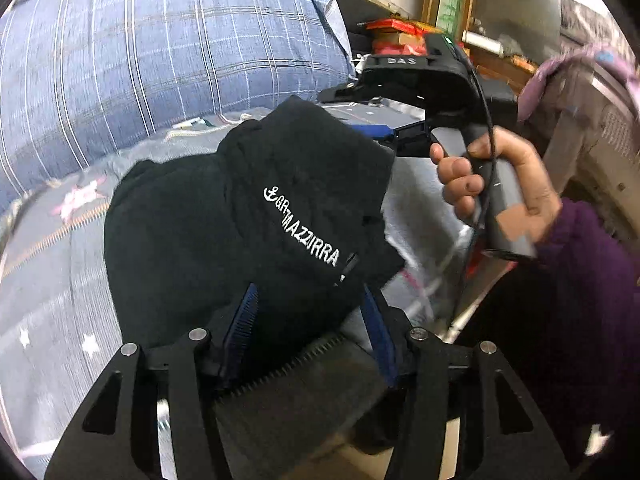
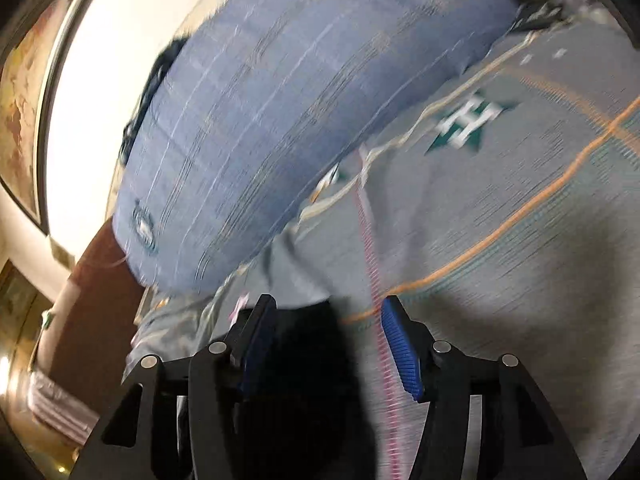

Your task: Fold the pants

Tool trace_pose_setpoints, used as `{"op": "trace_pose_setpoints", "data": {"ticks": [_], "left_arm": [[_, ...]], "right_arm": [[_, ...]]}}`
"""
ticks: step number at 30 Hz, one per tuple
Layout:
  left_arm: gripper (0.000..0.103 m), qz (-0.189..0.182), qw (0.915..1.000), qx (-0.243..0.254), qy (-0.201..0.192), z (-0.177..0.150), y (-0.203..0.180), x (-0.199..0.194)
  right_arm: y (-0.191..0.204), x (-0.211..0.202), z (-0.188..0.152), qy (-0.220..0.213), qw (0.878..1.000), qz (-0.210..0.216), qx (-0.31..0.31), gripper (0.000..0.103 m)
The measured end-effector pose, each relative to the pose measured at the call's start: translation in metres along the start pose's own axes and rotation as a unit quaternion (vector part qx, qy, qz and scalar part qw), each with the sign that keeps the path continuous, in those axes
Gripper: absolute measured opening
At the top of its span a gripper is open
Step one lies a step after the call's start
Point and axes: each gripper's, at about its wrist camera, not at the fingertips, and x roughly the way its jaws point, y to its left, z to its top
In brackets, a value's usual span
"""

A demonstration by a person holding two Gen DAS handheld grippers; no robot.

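- Left wrist view: the black pants (image 1: pixel 248 216) hang bunched above the bedspread (image 1: pixel 52 280), draped over the left gripper (image 1: pixel 308 312), whose blue pads stand apart with cloth between them; whether they actually pinch it cannot be told. The right gripper (image 1: pixel 384 136) meets the far edge. The bundle may slip off.
- Right wrist view: the right gripper (image 2: pixel 328 344) stands spread, dark cloth against one pad only. Blur suggests quick motion; the hold could fail, dropping the fold crooked near the blue pillow (image 2: pixel 300 100).

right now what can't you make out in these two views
- Left wrist view: the black pants cover the left gripper, hiding the jaws' grip.
- Same view: the right gripper has its tips behind the pants.
- Right wrist view: motion blur smears the bedspread and pillow.
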Motion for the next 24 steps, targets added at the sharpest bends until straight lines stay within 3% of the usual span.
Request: {"op": "trace_pose_setpoints", "data": {"ticks": [3, 5, 8, 11, 14, 18, 21, 24], "left_arm": [[0.052, -0.024, 0.9996, -0.015, 0.0, 0.003, 0.0, -0.013], [0.053, -0.018, 0.9996, -0.011, -0.019, 0.008, 0.0, -0.026], [0.053, 0.016, 0.9988, -0.014, -0.043, 0.024, 0.014, -0.037], [0.053, 0.055, 0.9956, -0.047, -0.061, 0.048, 0.037, -0.038], [0.054, 0.072, 0.9932, -0.07, -0.058, 0.063, 0.05, -0.026], [0.054, 0.099, 0.9906, -0.093, -0.015, 0.072, 0.063, 0.01], [0.054, 0.12, 0.9864, -0.111, 0.016, 0.065, 0.069, 0.033], [0.053, 0.117, 0.9836, -0.135, 0.024, 0.053, 0.077, 0.04]], "right_arm": [[0.015, -0.019, -0.002, -0.038, 0.999, 0.018, -0.033, 0.057], [0.042, -0.03, -0.007, -0.061, 0.993, 0.045, -0.095, 0.057], [0.073, -0.03, -0.02, -0.041, 0.98, 0.109, -0.159, 0.057], [0.097, -0.017, -0.035, -0.015, 0.972, 0.124, -0.197, 0.055], [0.101, -0.001, -0.04, 0.017, 0.972, 0.135, -0.19, 0.055], [0.084, 0.011, -0.038, 0.042, 0.978, 0.125, -0.162, 0.055], [0.071, 0.023, -0.037, 0.06, 0.983, 0.108, -0.132, 0.053], [0.052, 0.032, -0.033, 0.074, 0.988, 0.084, -0.105, 0.05]]}}
